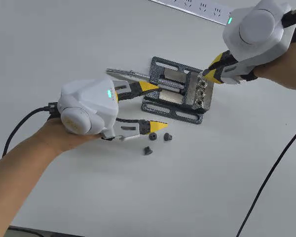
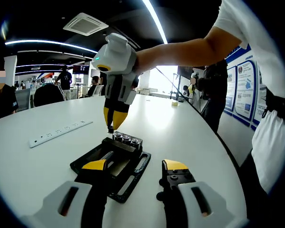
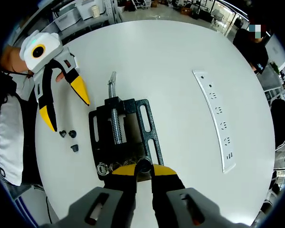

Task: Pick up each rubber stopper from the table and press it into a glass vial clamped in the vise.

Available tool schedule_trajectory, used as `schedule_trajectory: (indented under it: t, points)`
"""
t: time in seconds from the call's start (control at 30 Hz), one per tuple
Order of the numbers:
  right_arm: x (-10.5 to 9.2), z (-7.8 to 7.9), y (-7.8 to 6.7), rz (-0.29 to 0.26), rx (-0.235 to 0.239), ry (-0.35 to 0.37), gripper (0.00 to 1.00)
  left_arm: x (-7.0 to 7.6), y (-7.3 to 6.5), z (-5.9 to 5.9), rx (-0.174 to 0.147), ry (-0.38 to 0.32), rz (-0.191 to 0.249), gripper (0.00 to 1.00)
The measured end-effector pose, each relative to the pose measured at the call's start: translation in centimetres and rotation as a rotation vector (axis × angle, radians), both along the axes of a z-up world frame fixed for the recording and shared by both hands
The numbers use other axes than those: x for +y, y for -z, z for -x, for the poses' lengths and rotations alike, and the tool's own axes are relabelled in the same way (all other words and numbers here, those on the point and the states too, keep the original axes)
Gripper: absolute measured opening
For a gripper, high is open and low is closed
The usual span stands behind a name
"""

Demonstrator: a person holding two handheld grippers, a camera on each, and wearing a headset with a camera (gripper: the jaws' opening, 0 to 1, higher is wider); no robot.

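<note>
Desk [image 1: 138, 197]: white, smooth and matte; its edge reads round in the gripper views.

Vise [image 1: 173, 113]: dark grey metal on a slotted base. Its threaded steel screw [image 1: 133, 75] lies flat, long axis running from the jaw block toward your left gripper [image 1: 155, 106].

Three glass vials [image 1: 201, 93] stand upright in a row in the vise, metal-rimmed mouths up.

Your right gripper [image 1: 208, 75] hangs tips-down over the vial nearest the far edge. The right gripper view shows it closed on a small, dark, round stopper [image 3: 143, 165]; in the head view the tips are too small to tell.

Your left gripper is open, with one jaw over the screw. The other jaw is beside three loose stoppers [image 1: 152, 136] of black rubber, on the desk just beside the vise's near-edge side.

A power strip [image 1: 197, 7] lies along the far edge.
</note>
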State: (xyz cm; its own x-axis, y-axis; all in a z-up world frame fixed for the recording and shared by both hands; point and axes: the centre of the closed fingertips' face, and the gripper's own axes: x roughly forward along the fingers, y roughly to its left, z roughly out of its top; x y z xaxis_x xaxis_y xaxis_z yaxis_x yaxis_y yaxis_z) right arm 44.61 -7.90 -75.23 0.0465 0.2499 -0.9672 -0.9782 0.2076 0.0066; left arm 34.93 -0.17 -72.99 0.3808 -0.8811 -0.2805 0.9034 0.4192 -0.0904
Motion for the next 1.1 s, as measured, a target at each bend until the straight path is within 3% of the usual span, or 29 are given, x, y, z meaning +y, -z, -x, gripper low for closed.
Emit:
schedule_trajectory:
  t: [0.3,0.8,0.97,1.1]
  points:
    - [0.00,-0.03,0.18,0.020,0.028,-0.015,0.11,0.20,0.11,-0.12,0.000,-0.006,0.000,0.43]
    - [-0.03,0.06,0.03,0.020,0.026,-0.040,0.12,0.27,0.11,-0.15,0.002,-0.004,-0.003,0.42]
    - [-0.02,-0.07,0.00,0.012,0.019,-0.032,0.19,0.33,0.08,-0.12,0.003,-0.004,-0.004,0.42]
    - [-0.03,-0.09,-0.19,0.007,0.020,-0.034,0.20,0.27,0.03,-0.16,0.002,-0.004,-0.003,0.42]
